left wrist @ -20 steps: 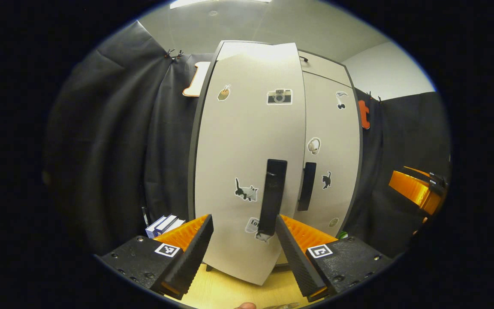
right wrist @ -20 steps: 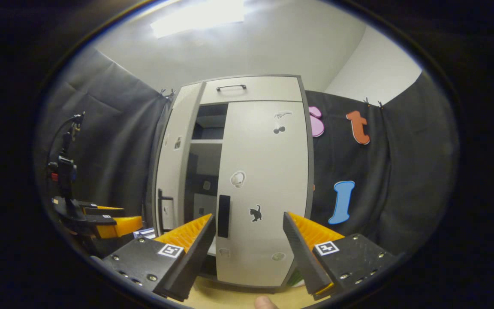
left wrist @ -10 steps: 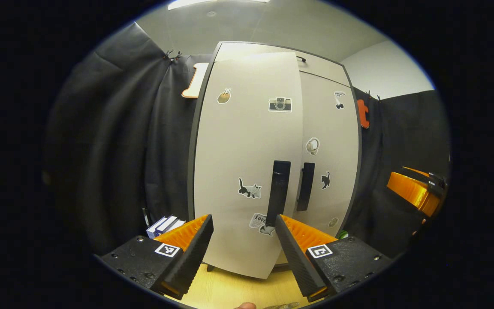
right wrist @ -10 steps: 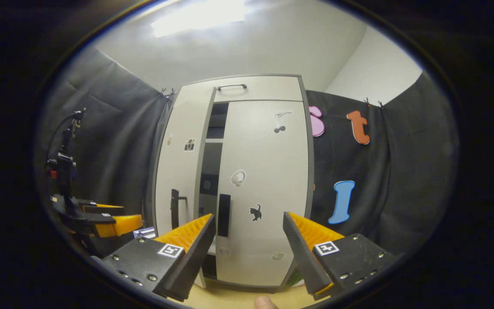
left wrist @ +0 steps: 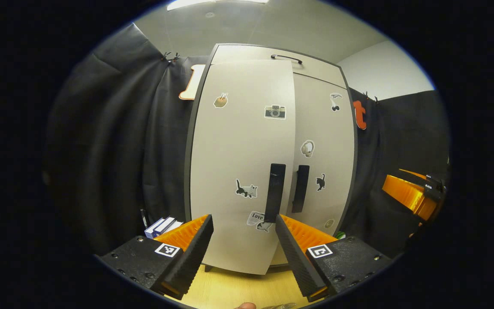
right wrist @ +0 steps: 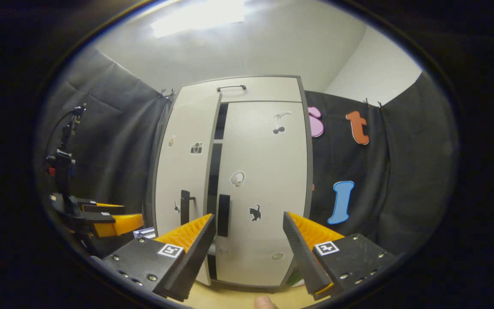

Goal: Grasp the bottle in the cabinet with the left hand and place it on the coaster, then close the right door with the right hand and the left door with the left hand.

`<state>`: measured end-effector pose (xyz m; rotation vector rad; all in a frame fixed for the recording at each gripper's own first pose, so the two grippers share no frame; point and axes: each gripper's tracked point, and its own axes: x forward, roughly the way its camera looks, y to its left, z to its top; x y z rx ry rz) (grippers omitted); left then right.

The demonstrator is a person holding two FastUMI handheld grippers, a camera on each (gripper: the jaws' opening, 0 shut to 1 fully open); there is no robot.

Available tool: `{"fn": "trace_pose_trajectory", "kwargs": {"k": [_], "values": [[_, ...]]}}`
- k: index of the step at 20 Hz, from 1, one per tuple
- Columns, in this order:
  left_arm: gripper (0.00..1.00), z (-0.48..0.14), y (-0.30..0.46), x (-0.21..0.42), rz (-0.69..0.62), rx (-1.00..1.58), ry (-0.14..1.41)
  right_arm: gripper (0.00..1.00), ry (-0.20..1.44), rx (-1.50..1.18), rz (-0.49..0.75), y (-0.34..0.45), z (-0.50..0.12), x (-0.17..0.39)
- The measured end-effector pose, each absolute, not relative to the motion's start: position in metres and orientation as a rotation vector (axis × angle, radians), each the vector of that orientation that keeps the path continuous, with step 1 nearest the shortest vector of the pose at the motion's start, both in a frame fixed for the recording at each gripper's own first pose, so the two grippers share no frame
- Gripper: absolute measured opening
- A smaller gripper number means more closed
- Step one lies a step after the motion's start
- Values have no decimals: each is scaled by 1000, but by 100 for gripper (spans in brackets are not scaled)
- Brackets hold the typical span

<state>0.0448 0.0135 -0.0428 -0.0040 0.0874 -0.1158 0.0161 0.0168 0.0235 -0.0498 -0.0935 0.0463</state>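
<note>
Left door [right wrist: 187,171] hung slightly ajar on cabinet [right wrist: 255,88], right door [right wrist: 264,189] flush. Left gripper [left wrist: 243,240] and right gripper [right wrist: 249,240] both spread, empty. Best push flat beside handle [left wrist: 275,197] until seated.

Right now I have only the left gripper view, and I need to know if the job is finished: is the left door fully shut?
Observer: No. The right gripper view shows a dark gap between the left door and the right door.
Operator: Is the right door flush?
Observer: Yes, from that side it lies flat in the frame of the cabinet.
Operator: Are the right tongs free?
Observer: The right gripper is open, with nothing between its fingers.
</note>
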Motion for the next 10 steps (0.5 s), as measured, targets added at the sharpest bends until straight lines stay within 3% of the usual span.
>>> {"fn": "trace_pose_trajectory", "kwargs": {"k": [10], "values": [[93, -37, 8, 41, -120, -4, 82, 95, -94, -55, 46, 16, 23, 15]]}}
